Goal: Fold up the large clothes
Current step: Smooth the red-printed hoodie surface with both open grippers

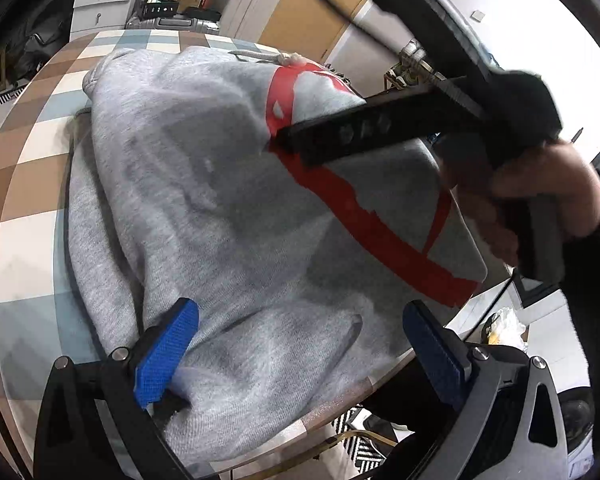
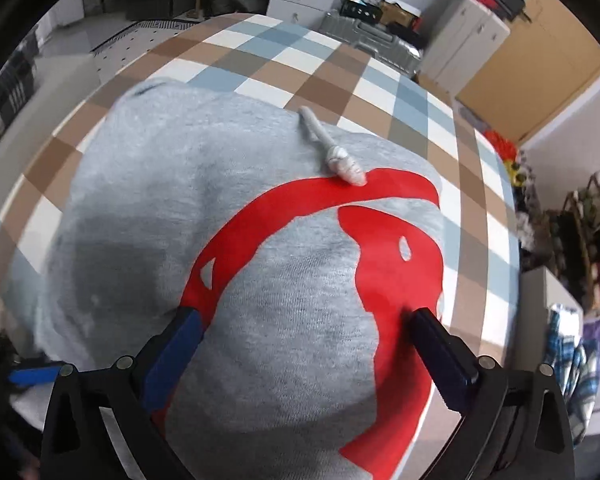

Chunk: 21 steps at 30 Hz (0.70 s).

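The grey fleece hoodie with the red print (image 2: pixel 284 280) lies bundled on the checked tabletop (image 2: pixel 308 80), folded partway but lumpy. Both the left tool (image 1: pixel 296 344) and right tool (image 2: pixel 304 344) hover spread, holding nothing; flattening seems left.

The sweatshirt (image 2: pixel 284 320) under the right gripper (image 2: pixel 304 344) is showing heather grey with a bold red print (image 2: pixel 396 276) (its drawstring (image 2: pixel 332 152) is pale grey-white). Beyond it, the tablecloth (image 2: pixel 308 76) is showing checks of brown, blue-grey and white. The left gripper (image 1: pixel 300 344) is wearing blue pads (image 1: pixel 166 356) on black fingers.
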Tool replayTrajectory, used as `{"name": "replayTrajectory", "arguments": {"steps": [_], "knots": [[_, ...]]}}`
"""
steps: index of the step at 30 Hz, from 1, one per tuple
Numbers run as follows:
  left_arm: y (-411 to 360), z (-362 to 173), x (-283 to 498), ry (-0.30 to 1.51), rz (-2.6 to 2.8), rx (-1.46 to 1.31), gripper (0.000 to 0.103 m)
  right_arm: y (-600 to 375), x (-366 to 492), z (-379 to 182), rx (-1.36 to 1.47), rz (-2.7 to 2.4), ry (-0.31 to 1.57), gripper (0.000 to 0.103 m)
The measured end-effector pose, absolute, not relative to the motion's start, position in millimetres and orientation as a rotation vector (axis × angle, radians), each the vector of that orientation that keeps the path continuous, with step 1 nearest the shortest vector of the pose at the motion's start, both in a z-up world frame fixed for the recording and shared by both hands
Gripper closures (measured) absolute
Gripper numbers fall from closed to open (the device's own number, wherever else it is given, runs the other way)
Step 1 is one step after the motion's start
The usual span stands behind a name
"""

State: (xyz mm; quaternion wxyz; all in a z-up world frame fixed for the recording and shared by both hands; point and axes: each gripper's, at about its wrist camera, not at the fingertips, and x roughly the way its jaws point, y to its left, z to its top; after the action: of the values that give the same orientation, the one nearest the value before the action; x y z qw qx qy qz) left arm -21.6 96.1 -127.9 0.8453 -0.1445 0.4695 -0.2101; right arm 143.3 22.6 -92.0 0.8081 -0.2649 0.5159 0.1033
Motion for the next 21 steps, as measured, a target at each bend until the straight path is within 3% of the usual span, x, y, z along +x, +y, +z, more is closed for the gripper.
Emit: {"name": "replayTrajectory", "arguments": {"steps": [7, 13, 17, 21], "knots": [[102.5, -120.1, -25.8, 0.980, -0.457, -0.345, 0.004, 4.0, 140.8, -78.8, -0.451, 0.311, 1.091, 0.000], [147.5, -95.8, -34.9, 0.854, -0.358, -0.433, 0.003, -88.9, 102.7, -39.1, 0.136, 0.492, 0.939, 0.000], [174.1, -97.1, -13.7, 0.926, -0.290, -0.506, 0.003, -137.9, 49.7, -30.4, 0.210, 0.441, 0.592, 0.000], [181.8, -112.0, 6.6, 1.063, -0.270, -0.593, 0.003, -155.9, 46.2, -50.8, 0.279, 0.463, 0.610, 0.000]]}}
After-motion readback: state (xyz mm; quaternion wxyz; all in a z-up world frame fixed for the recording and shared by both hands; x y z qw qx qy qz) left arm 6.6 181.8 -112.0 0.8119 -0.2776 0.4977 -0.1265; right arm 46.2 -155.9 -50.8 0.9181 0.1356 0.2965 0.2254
